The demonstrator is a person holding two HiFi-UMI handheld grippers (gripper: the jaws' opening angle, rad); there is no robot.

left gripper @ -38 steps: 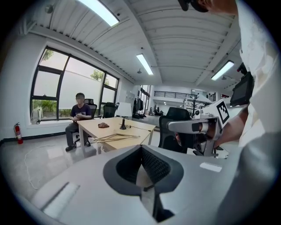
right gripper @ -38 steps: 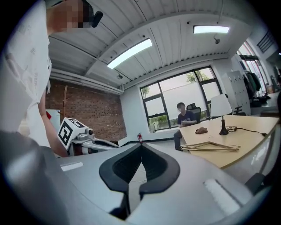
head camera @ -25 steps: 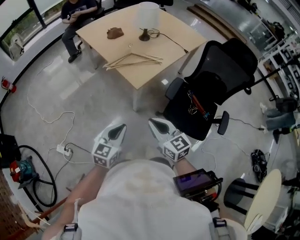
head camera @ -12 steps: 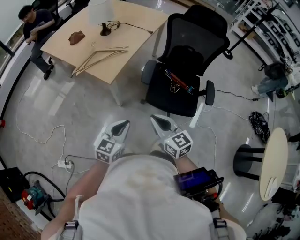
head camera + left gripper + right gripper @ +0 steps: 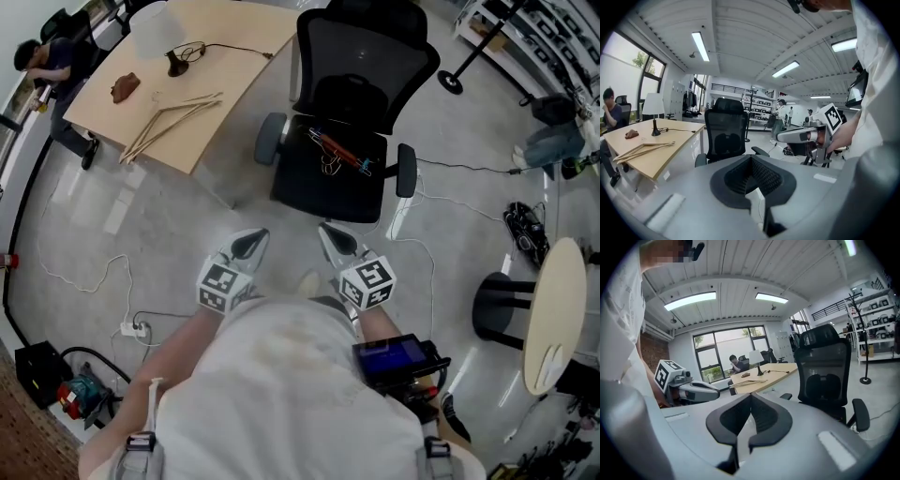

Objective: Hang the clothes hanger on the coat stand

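Since a second ago the view has swung round. The black mesh office chair (image 5: 352,112) has come from the right side to straight ahead of the person. The light wooden bench (image 5: 234,37) has slid off to the upper left. Both grippers have kept their place low in front of the body.

The left gripper (image 5: 251,242) and the right gripper (image 5: 336,240) are held side by side with forearms bent in close. They sit level and near each other, and both point forward toward the chair. The left gripper's fingers (image 5: 751,159) are pressed together on nothing. The right gripper's fingers (image 5: 751,404) are likewise closed and empty.

The pale wooden clothes hanger (image 5: 173,117) lies flat on the bench, well away from both grippers. In the head view its long axis runs diagonally from the bench's near left edge up toward the right. Its hook is too small to make out. Beyond it stand a white-shaded table lamp (image 5: 176,67) and a small brown lump (image 5: 123,89). The black coat stand (image 5: 451,82) rises from the floor right of the chair. A thin red-handled item (image 5: 337,150) rests on the chair seat.
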